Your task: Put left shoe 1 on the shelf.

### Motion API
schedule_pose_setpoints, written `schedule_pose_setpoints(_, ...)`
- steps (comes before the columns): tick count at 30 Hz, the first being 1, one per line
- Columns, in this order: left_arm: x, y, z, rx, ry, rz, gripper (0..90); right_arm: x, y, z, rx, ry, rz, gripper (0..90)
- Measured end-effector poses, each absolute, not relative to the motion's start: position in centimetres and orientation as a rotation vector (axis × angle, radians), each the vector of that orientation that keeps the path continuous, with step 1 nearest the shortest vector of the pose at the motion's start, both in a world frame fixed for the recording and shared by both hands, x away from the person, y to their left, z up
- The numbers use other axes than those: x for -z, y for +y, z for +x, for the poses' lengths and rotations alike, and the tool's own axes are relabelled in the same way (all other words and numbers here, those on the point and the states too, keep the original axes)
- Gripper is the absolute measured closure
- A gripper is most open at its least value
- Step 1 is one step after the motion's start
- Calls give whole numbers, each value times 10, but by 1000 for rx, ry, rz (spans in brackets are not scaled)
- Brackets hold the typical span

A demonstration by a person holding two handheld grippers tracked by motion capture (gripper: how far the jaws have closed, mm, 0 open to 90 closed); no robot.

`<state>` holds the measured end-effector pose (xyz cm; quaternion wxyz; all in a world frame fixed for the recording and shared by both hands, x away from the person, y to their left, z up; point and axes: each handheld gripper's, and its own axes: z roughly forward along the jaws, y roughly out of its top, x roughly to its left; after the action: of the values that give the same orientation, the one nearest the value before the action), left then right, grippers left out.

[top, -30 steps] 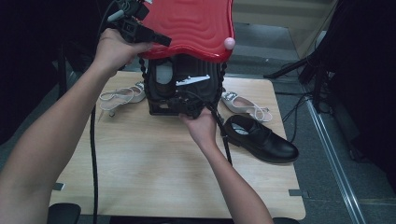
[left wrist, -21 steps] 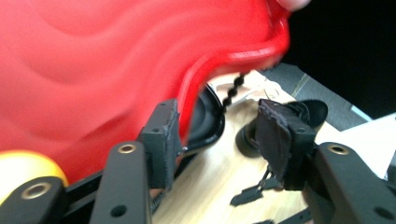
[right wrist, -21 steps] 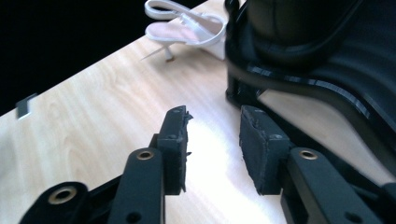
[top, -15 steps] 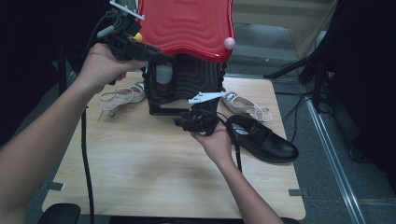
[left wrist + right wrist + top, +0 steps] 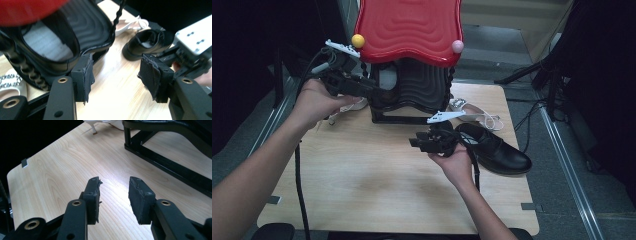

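Observation:
A black rack (image 5: 412, 87) with a wavy red top (image 5: 409, 30) stands at the back of the wooden table (image 5: 362, 185). My left gripper (image 5: 373, 90) hovers at the rack's left side and points at it. Its jaws have just been opening; the left gripper (image 5: 117, 76) is open with nothing between the pads. My right gripper (image 5: 416, 142) floats in front of the rack and points left. It too has just been opening; the right gripper (image 5: 115, 195) is open over bare wood. A black leather shoe (image 5: 497, 147) lies to the right of my right hand.
One white sandal (image 5: 474, 114) lies behind the black shoe, another white sandal (image 5: 348, 105) sits left of the rack under my left hand. The rack's black base bar (image 5: 170, 162) runs ahead of the right gripper. Metal rails flank the table on the floor.
Both grippers have come off the rack. The left hand dropped from the red top's edge to the rack's left side. The right hand drew back toward me. Both pairs of jaws stand wider.

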<state>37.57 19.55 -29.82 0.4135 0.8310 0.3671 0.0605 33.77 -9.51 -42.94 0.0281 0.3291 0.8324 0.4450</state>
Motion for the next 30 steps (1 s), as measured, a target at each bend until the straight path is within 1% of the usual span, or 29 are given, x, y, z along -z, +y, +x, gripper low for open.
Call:
schedule_pose_setpoints(5,316,197,366,-142,926,2062,451,433,-103,337,-1355,2584,1009,611)
schedule_pose_setpoints(12,346,192,357,-126,921,2093,450,441,-116,339,-1332,2603,1021,601)
schedule_pose_setpoints(16,369,189,353,-81,928,2092,455,446,-124,339,-1341,2603,1041,604)
schedule_pose_setpoints(19,379,187,351,-79,929,2096,458,447,-128,338,-1330,2597,1059,603)
schedule_pose_setpoints(22,391,185,348,-68,926,2119,480,449,-134,338,-1301,2595,1060,591)
schedule_pose_setpoints(23,394,183,347,-51,919,2122,513,449,-136,338,-1299,2590,1064,592)
schedule_pose_setpoints(26,403,180,344,-39,903,2124,574,449,-143,339,-1303,2585,1056,611)
schedule_pose_setpoints(30,415,177,337,-24,887,2128,615,449,-149,339,-1292,2578,1069,624)
